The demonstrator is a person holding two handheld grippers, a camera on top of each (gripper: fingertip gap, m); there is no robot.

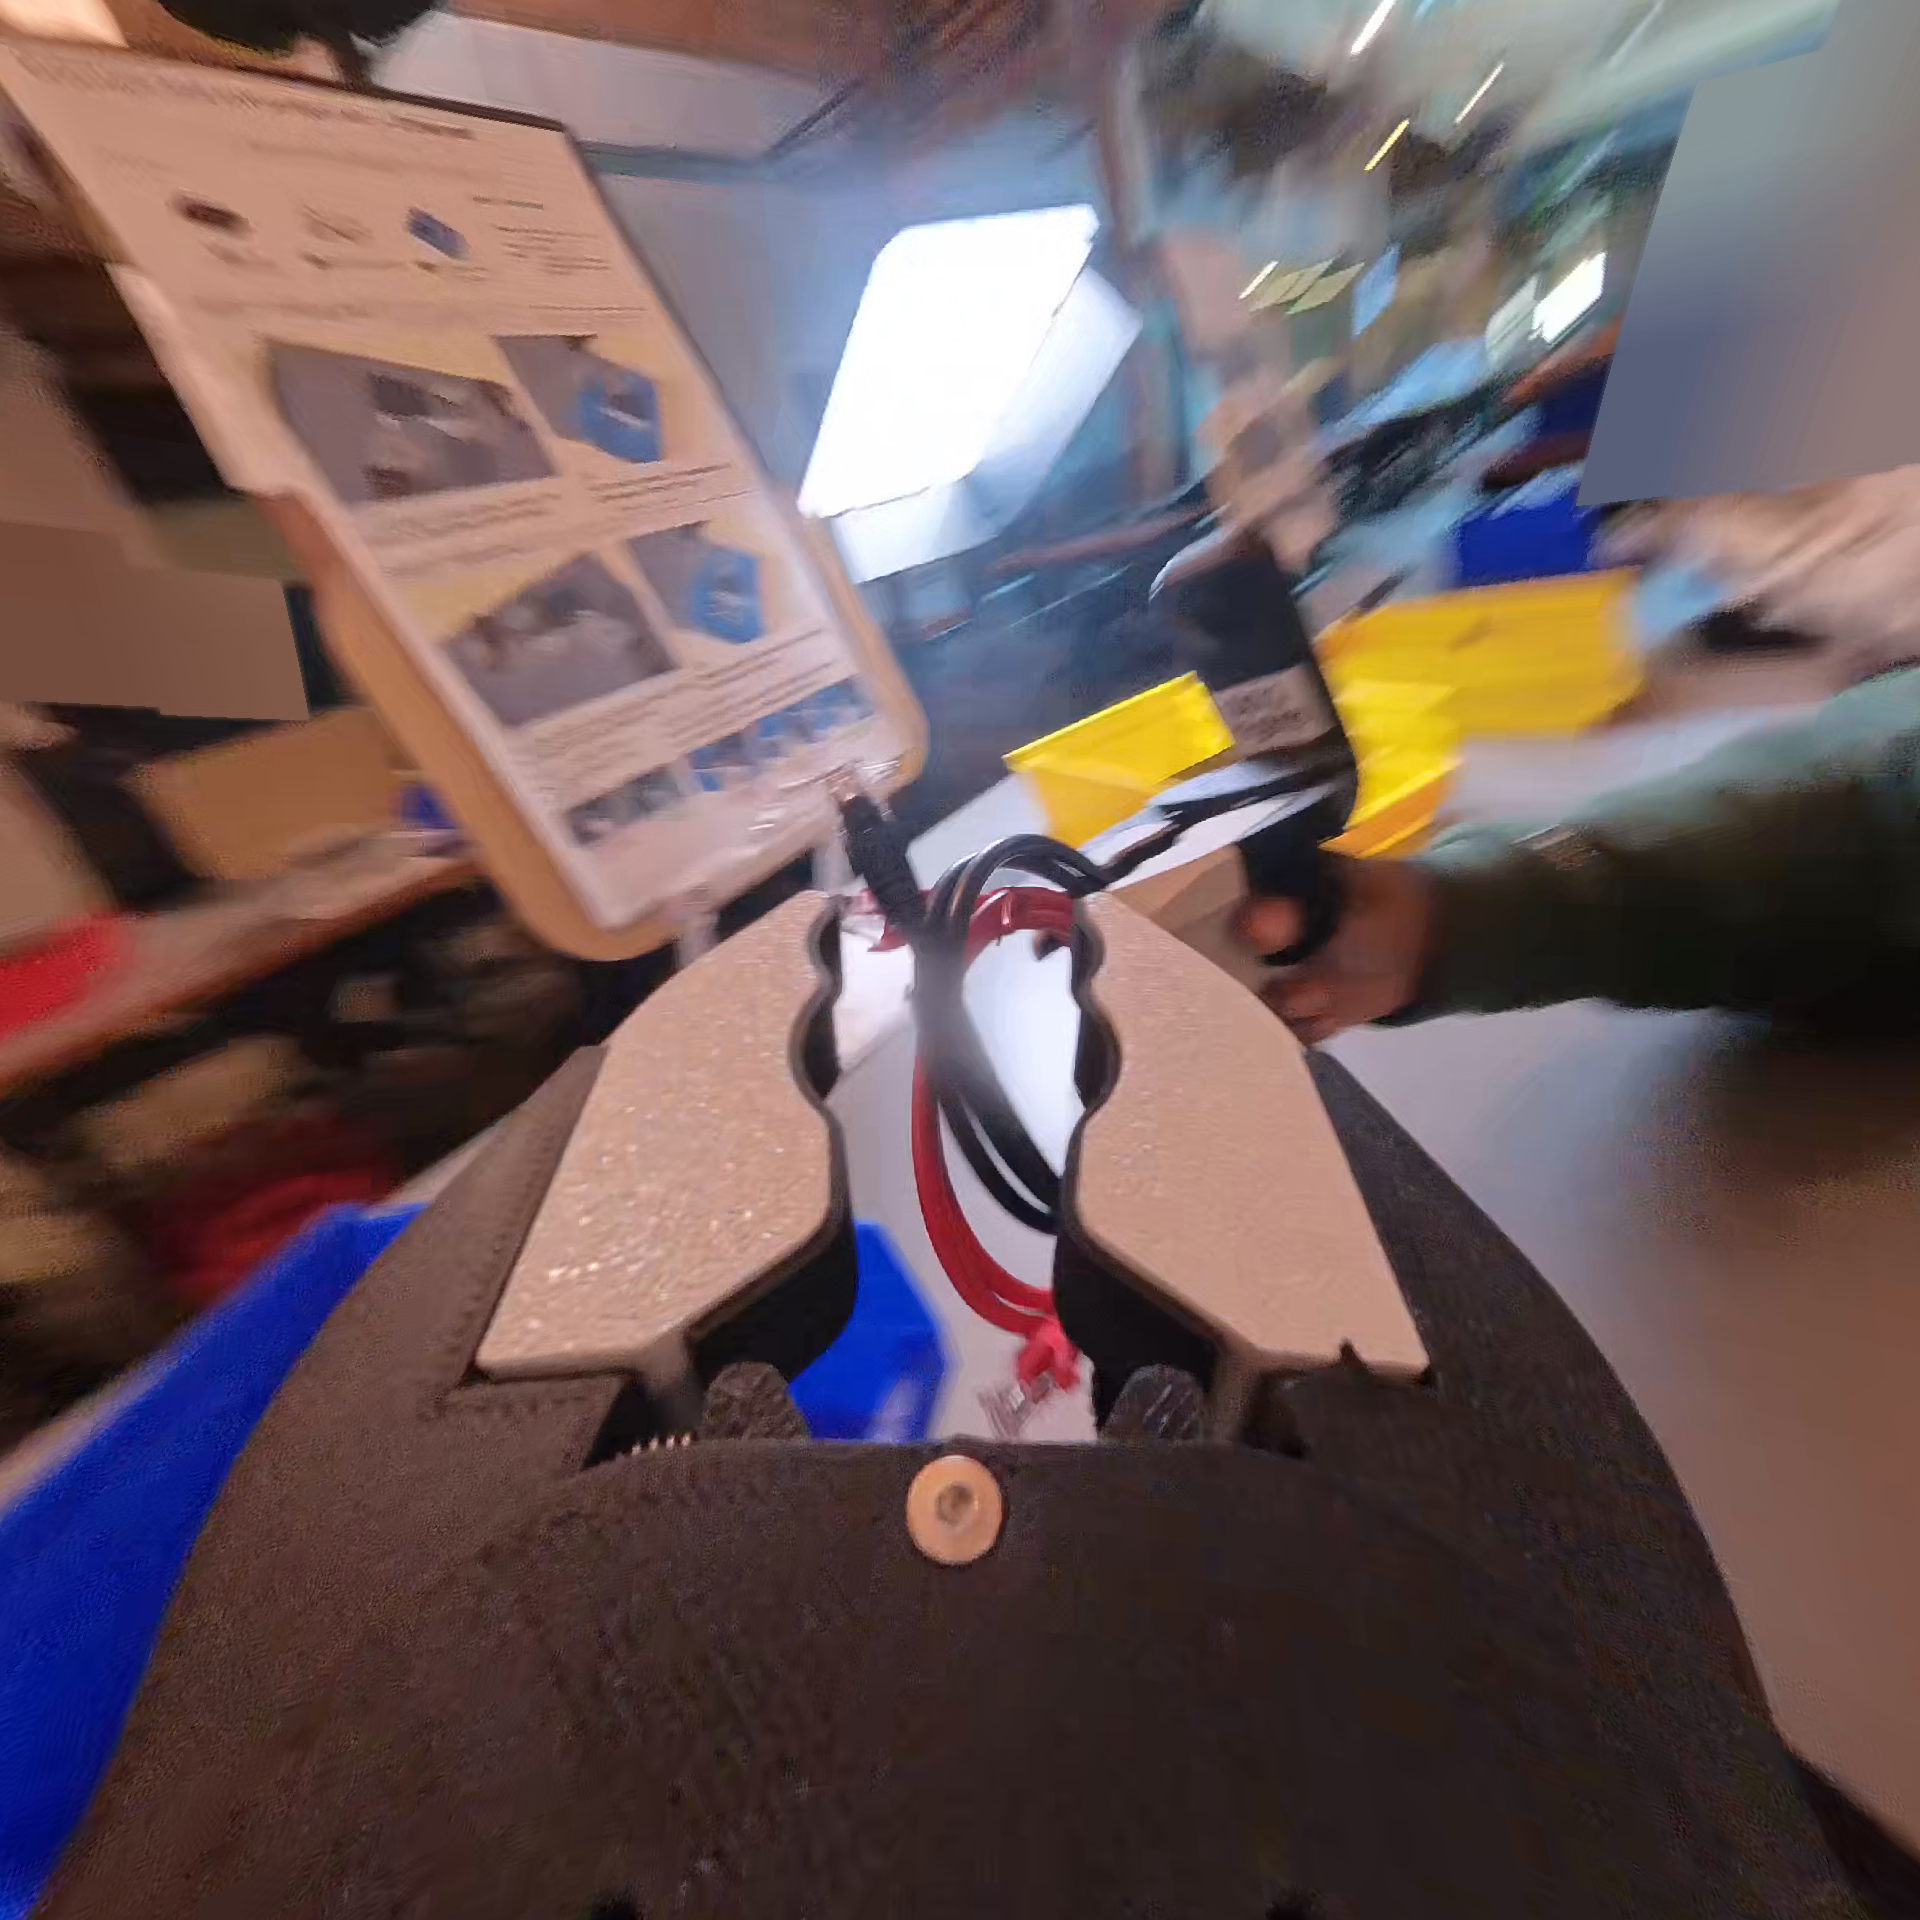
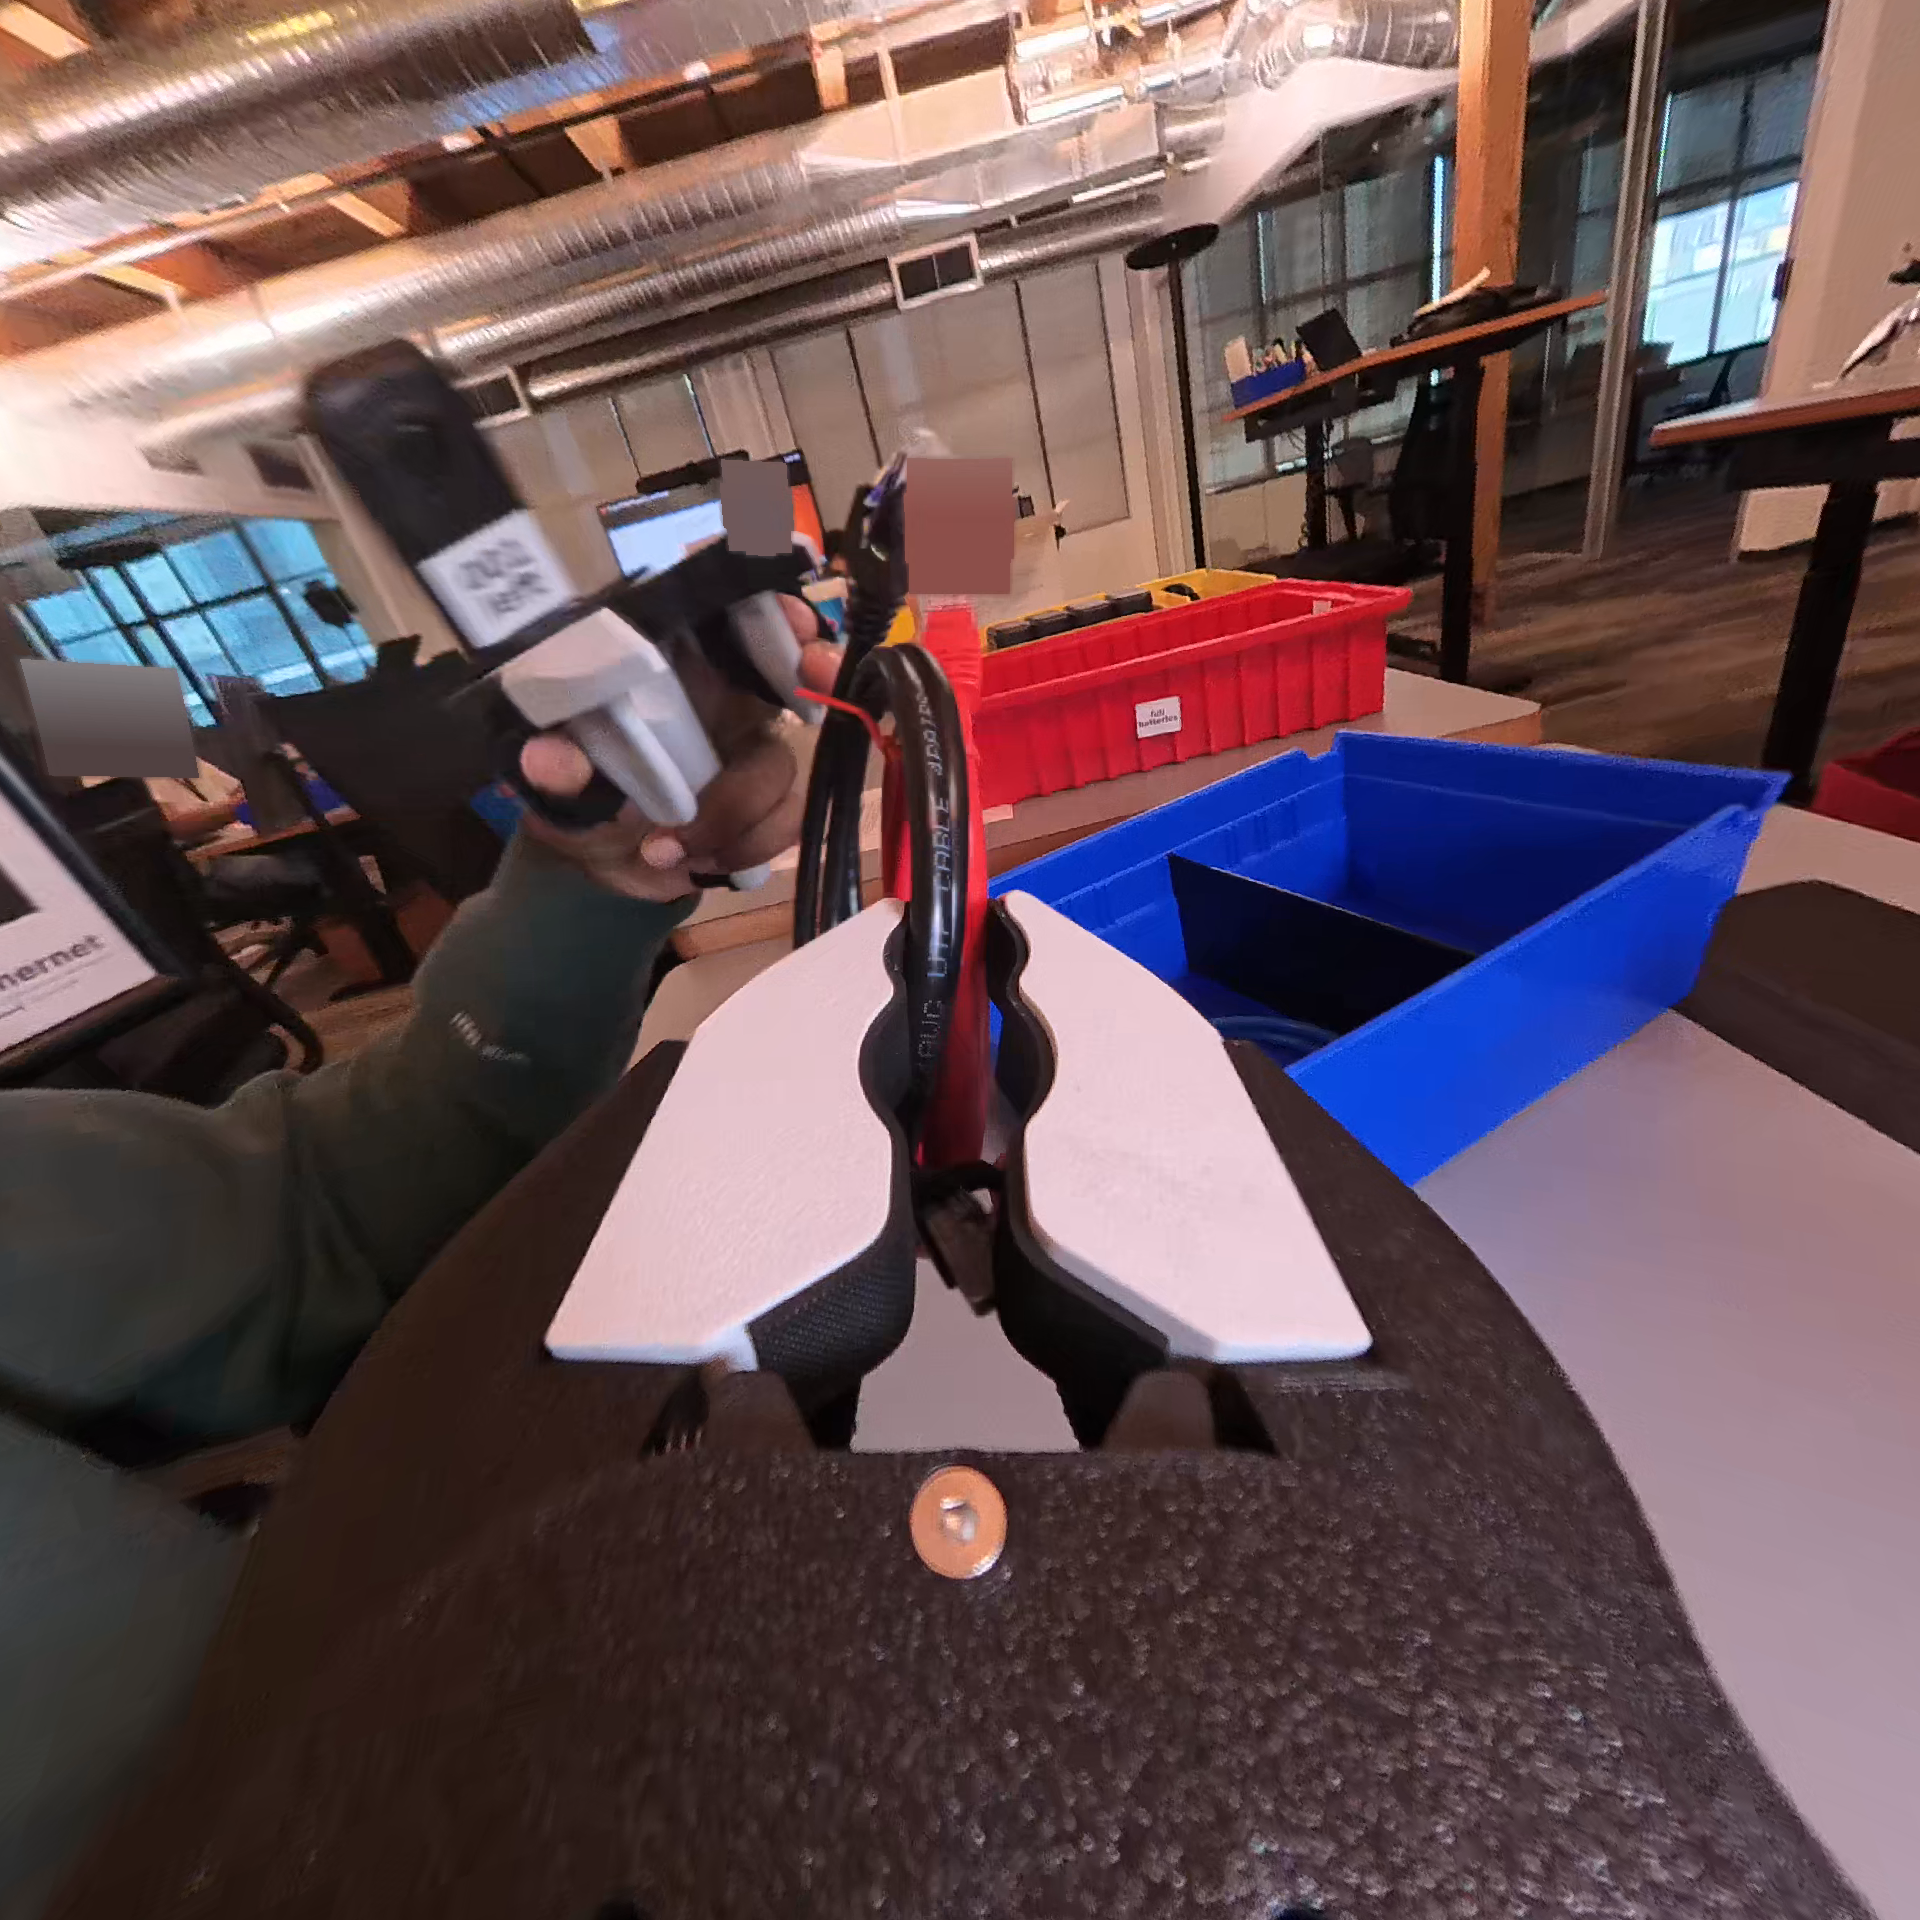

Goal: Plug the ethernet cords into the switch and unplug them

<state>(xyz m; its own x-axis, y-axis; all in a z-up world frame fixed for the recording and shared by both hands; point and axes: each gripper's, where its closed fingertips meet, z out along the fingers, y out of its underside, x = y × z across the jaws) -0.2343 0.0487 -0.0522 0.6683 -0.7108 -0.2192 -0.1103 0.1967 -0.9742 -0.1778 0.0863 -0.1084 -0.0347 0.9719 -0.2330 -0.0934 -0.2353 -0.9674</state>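
Ethernet cords, one black (image 2: 940,831) and one red (image 2: 961,935), are being held as a looped bundle in the air above the grey table (image 2: 1662,1299), clamped between the narrow fingers of the right gripper (image 2: 948,935). The left gripper (image 1: 951,935) is standing half open around the same bundle without pinching it, as far as blur allows. No switch is showing. A blue bin (image 2: 1507,935) is sitting just beside. Judgement: the bundle needs separating first; the left gripper should be closing near one plug, keeping its clip visible.
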